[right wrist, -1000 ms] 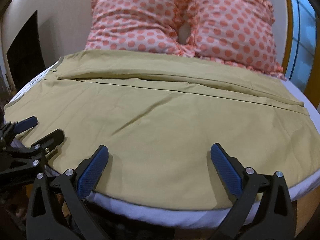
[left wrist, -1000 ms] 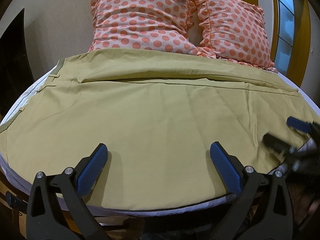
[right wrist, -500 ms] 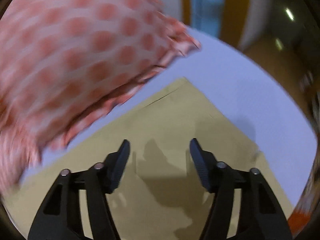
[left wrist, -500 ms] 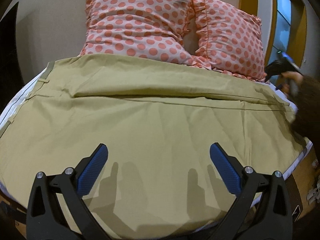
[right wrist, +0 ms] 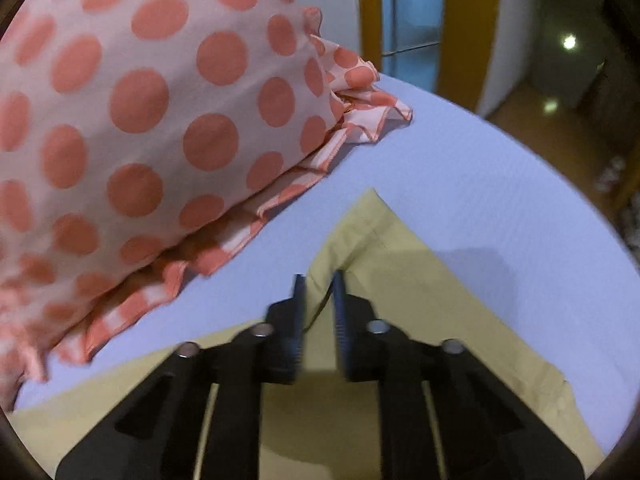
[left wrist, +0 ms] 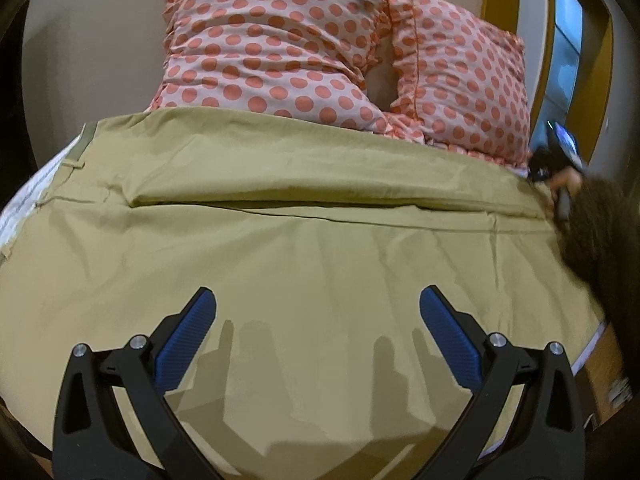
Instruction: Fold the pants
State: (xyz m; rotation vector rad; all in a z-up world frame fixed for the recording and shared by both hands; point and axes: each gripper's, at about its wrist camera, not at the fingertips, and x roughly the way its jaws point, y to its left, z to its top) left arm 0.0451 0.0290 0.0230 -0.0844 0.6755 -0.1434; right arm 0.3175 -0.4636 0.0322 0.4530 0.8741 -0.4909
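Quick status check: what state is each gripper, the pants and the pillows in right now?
left gripper: open, over the pants, holding nothing.
right gripper: fingers nearly together on a corner of the pants.
pants: spread flat on the bed sheet.
polka-dot pillows: side by side at the pants' far edge.

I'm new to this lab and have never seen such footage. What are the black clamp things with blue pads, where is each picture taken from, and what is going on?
No robot here: a person holds a handheld two-finger gripper in each hand, and each carries a fisheye camera looking along its fingers.

The left camera shows the left gripper, wide open, over olive-khaki cotton pants spread across a bed with a white sheet. Two pink pillows with orange polka dots lean at the head. At the right edge you glimpse the person's other hand with its tool.

The right camera sits close to the pants' far corner by the pillows. The right gripper has its fingers nearly together around a raised bit of fabric there; blur hides whether it grips.
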